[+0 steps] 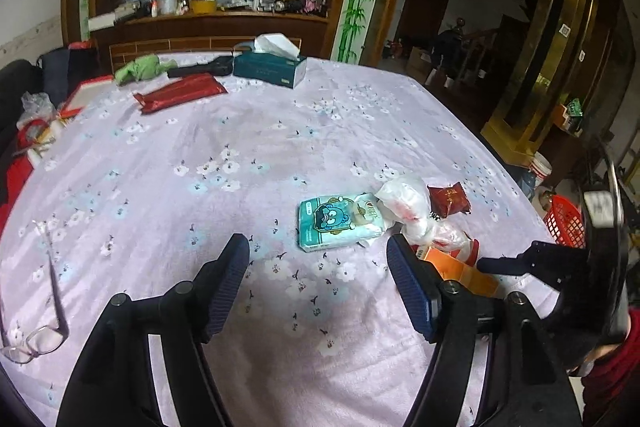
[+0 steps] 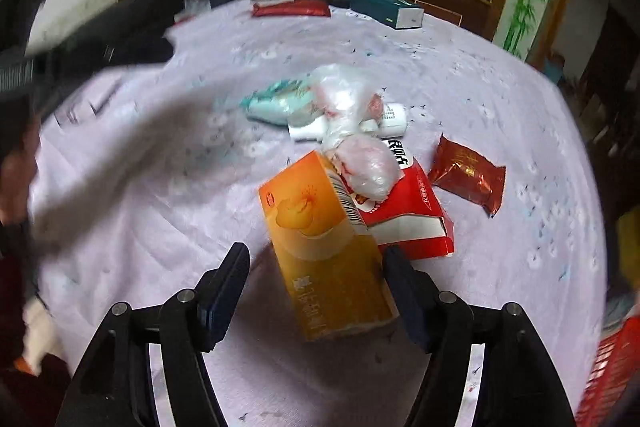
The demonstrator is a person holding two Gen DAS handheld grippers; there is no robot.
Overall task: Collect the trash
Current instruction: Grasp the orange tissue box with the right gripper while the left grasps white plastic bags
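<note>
Orange carton (image 2: 320, 247) between parted right gripper (image 2: 316, 263) fingers (unclamped)

— Any print my cameras can read here?

— Little. The red carton (image 2: 404, 211) near the table's right edge shows large black characters on a white panel, half hidden under a plastic bag (image 2: 366, 167). The orange carton (image 2: 320, 239) between my right fingers carries a barcode and pale characters, too blurred to read.

— And the tissue pack (image 1: 336, 223)?

— A cartoon face; its small text is illegible.
</note>
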